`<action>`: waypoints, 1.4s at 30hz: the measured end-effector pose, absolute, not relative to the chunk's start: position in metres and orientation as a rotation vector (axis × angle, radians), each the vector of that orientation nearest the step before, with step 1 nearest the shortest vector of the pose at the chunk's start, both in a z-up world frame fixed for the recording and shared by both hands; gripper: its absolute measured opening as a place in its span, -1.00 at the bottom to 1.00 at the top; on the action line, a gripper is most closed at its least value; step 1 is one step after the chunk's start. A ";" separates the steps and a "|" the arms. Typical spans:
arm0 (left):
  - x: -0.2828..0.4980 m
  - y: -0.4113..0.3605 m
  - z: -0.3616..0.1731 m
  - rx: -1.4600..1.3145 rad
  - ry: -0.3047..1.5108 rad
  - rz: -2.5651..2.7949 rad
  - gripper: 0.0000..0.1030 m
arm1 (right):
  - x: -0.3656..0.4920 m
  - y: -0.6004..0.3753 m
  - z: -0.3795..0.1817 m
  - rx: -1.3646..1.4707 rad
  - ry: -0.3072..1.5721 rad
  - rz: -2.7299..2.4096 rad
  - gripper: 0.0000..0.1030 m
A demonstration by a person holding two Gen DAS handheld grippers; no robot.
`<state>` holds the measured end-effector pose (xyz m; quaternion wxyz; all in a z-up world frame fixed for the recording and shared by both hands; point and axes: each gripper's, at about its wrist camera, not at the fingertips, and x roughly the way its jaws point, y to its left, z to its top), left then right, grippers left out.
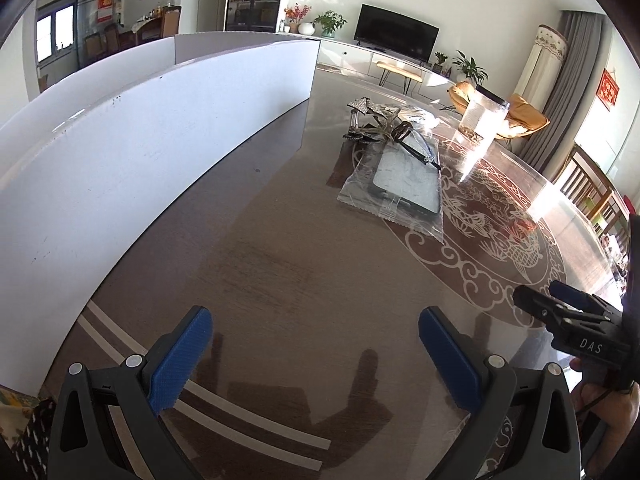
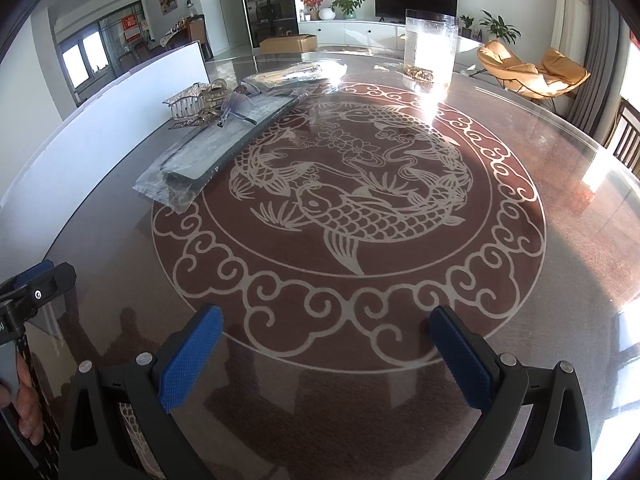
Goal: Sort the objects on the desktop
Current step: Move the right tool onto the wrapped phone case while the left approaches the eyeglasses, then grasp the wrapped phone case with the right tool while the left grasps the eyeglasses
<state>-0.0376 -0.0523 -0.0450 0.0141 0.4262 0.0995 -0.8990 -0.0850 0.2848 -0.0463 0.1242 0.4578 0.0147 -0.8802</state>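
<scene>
Only right wrist: cardboard box (image 2: 288, 44), fish motif (image 2: 352, 184)

**Colours and patterns on the table**

The table (image 2: 580, 240) is glossy brown, with pale stripes near its edge. Its centre carries a reddish-brown medallion (image 2: 348, 184) drawn in cream lines: scaled carp and lotus flowers, ringed by curling cloud scrolls. A white board (image 1: 132, 136) stands along one side. The bag (image 1: 394, 184) is clear plastic over a grey case with a dark rim. The ornament (image 2: 200, 98) beside it is silvery and glittering. The jar (image 2: 430, 46) is clear. Both tools, left (image 1: 316, 356) and right (image 2: 328, 356), are black with blue, finely textured pads.
</scene>
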 end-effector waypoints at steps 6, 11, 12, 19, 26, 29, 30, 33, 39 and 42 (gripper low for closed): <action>-0.042 -0.055 -0.049 1.328 0.335 -2.775 1.00 | -0.155 0.230 -0.023 1.252 0.022 -2.531 1.00; -0.037 -0.068 -0.044 1.257 0.416 -2.771 1.00 | -0.206 0.180 -0.034 1.326 -0.037 -2.487 1.00; -0.037 -0.070 -0.043 1.246 0.425 -2.771 1.00 | -0.212 0.172 -0.037 1.339 -0.052 -2.486 1.00; -0.044 -0.069 -0.049 1.284 0.424 -2.753 1.00 | -0.228 0.128 -0.058 1.368 0.165 -2.563 1.00; -0.047 -0.065 -0.054 1.306 0.397 -2.754 1.00 | -0.211 0.163 -0.048 1.327 0.161 -2.564 0.56; -0.050 -0.066 -0.056 1.314 0.400 -2.755 1.00 | -0.191 0.191 -0.046 1.323 0.154 -2.570 0.51; -0.050 -0.066 -0.056 1.318 0.401 -2.755 1.00 | -0.182 0.202 -0.046 1.322 0.150 -2.574 0.51; -0.053 -0.066 -0.058 1.333 0.401 -2.755 1.00 | -0.149 0.238 -0.045 1.331 0.142 -2.595 0.50; -0.052 -0.060 -0.061 1.360 0.386 -2.757 1.00 | -0.077 0.297 -0.041 1.385 0.106 -2.614 0.56; -0.049 -0.057 -0.061 1.365 0.362 -2.762 1.00 | -0.056 0.317 -0.019 1.303 0.041 -2.629 0.57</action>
